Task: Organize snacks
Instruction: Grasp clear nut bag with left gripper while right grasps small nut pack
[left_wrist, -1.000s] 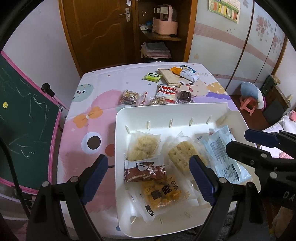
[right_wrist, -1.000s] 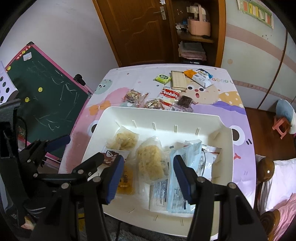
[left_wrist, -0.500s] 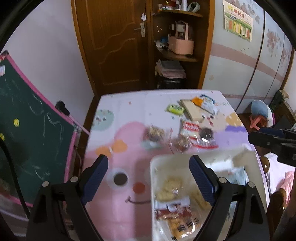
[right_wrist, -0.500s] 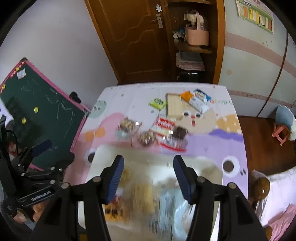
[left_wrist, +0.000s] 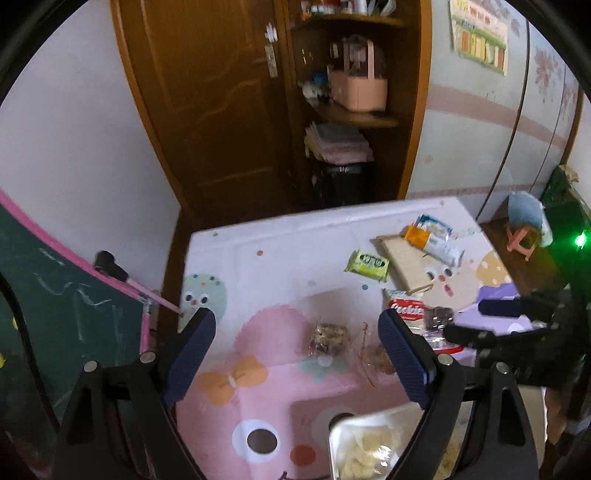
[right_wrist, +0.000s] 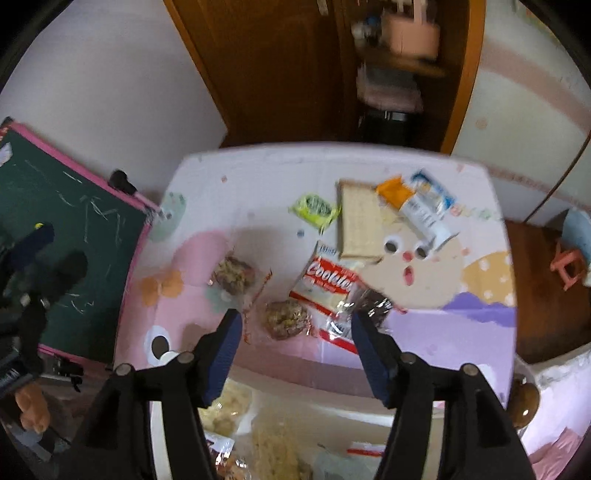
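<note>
The right gripper (right_wrist: 295, 332) hangs with its jaws spread wide and empty just above a clear-wrapped round oat cake (right_wrist: 286, 318) lying on the cartoon tablecloth (right_wrist: 480, 332), touching the red cookie packet (right_wrist: 328, 291); the left gripper (left_wrist: 295, 354) is likewise wide and empty over the second oat cake (left_wrist: 330, 338). These snacks look light, with slippery, crinkly film around a crumbly middle, so a hard squeeze would likely crush them. The safest hold is probably across the cake's body with gentle pressure, or on the crimped wrapper end, before carrying it to the white tray (right_wrist: 332, 391) at the near edge.
</note>
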